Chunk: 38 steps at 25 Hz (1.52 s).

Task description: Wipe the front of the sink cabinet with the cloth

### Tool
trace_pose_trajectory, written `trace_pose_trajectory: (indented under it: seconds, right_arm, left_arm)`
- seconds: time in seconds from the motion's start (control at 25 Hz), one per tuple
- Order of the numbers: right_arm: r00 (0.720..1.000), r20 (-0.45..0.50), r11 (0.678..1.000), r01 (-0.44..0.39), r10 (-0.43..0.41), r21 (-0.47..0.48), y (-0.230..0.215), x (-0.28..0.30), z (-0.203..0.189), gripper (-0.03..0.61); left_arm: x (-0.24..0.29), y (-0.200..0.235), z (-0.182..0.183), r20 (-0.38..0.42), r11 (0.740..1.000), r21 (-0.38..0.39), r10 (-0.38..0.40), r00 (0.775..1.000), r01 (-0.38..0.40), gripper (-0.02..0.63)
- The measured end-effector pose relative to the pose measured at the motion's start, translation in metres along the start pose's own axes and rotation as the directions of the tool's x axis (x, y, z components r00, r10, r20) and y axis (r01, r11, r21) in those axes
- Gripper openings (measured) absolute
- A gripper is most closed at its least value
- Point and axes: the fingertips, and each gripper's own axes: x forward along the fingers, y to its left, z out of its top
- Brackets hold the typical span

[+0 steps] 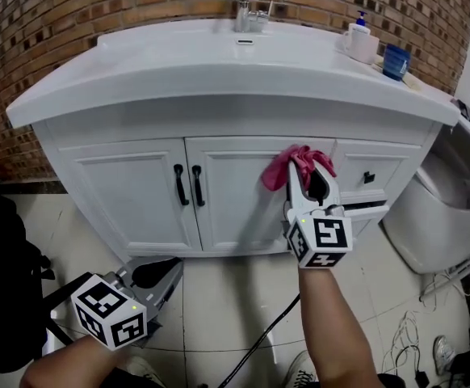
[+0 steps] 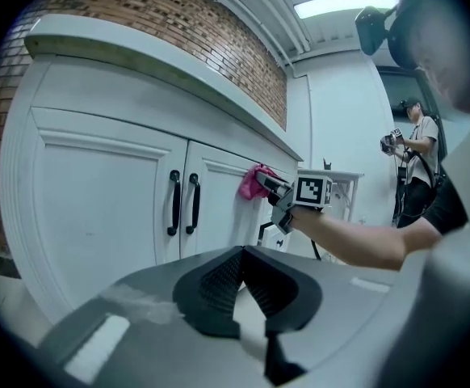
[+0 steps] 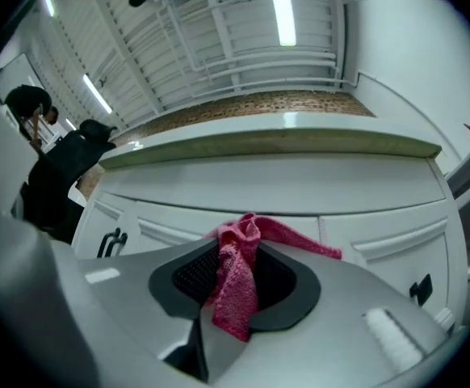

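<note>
The white sink cabinet (image 1: pixel 138 188) has two doors with black handles (image 1: pixel 188 185) and a drawer column at the right. A pink cloth (image 1: pixel 293 165) is pressed against the upper right part of the right door. My right gripper (image 1: pixel 308 172) is shut on the cloth (image 3: pixel 237 281), whose folds hang between the jaws and spread onto the cabinet front (image 3: pixel 300 192). My left gripper (image 1: pixel 158 285) hangs low near the floor, left of the right arm, shut with nothing in it (image 2: pixel 241 275). From the left gripper view the cloth (image 2: pixel 253 182) and right gripper (image 2: pixel 277 191) show against the door.
A white countertop (image 1: pixel 219 63) with a faucet (image 1: pixel 247 10), a white mug (image 1: pixel 362 45) and a blue cup (image 1: pixel 395 61) overhangs the cabinet. One drawer (image 1: pixel 364 211) stands slightly open. A white appliance (image 1: pixel 437 208) sits at the right. Cables (image 1: pixel 404 346) lie on the tiled floor. A person (image 2: pixel 417 160) stands beyond.
</note>
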Motion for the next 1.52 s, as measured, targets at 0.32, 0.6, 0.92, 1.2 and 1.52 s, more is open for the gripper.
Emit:
trace_pose_trajectory:
  seconds: [0.32, 0.6, 0.92, 1.2, 1.52]
  right_arm:
    - [1.0, 0.014, 1.0, -0.018, 0.018, 0.02, 0.007, -0.011, -0.045, 0.103]
    - [0.999, -0.043, 0.998, -0.019, 0.022, 0.056, 0.01, -0.024, -0.086, 0.103]
    - [0.993, -0.118, 0.993, 0.009, 0.005, 0.115, 0.016, -0.041, -0.143, 0.103]
    - [0.976, -0.219, 0.989, 0.017, 0.016, 0.15, 0.021, -0.055, -0.197, 0.103]
    - [0.931, -0.361, 0.982, 0.024, 0.046, 0.186, 0.032, -0.074, -0.263, 0.103]
  left_arm:
    - [0.002, 0.004, -0.009, -0.025, 1.0, -0.008, 0.005, 1.0, -0.005, 0.006]
    - [0.003, 0.008, -0.011, -0.033, 1.0, -0.013, -0.003, 0.999, 0.002, 0.006]
    - [0.001, 0.017, -0.014, -0.036, 1.0, -0.025, 0.009, 0.999, -0.01, 0.006]
    - [-0.001, 0.026, -0.017, -0.039, 0.999, -0.04, 0.022, 0.999, -0.023, 0.006]
    - [0.001, 0.026, -0.02, -0.05, 0.999, -0.044, 0.019, 0.999, -0.021, 0.006]
